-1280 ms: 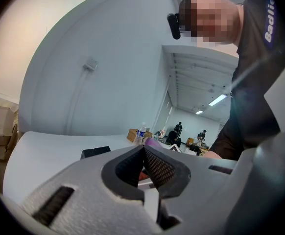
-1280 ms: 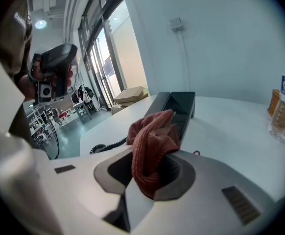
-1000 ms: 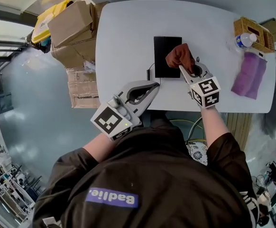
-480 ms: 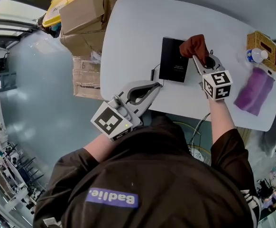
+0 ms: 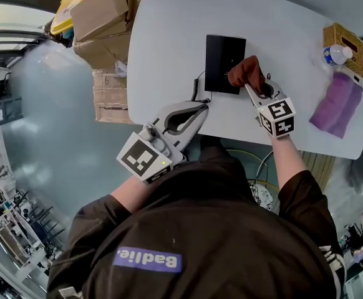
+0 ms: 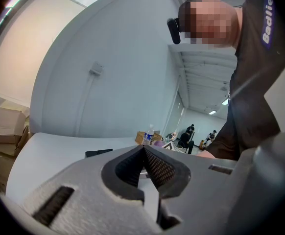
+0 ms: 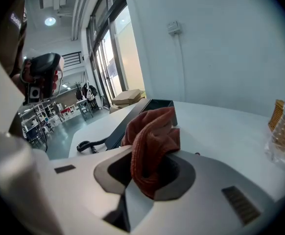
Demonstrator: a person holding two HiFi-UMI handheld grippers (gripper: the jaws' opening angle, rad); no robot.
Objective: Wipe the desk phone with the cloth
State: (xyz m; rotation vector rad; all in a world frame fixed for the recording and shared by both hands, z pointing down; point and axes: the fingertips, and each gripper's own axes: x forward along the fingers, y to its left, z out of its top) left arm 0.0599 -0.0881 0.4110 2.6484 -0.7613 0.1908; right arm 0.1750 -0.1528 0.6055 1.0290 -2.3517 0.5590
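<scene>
Right gripper (image 5: 250,87) clamping cloth (image 5: 246,72), pressing it on phone (image 5: 224,58); left gripper (image 5: 198,109) idling.
Phone is lying flat mid-table (image 5: 169,36), with the cloth bunch touching its near right corner. Left jaws are sitting pressed together, empty, at the near table edge, bracing nothing. Risk, my guess: the unheld phone sliding or dragging its cord (image 5: 198,91) under the wipe, or the cloth, pinched by one fold, pulling free.
</scene>
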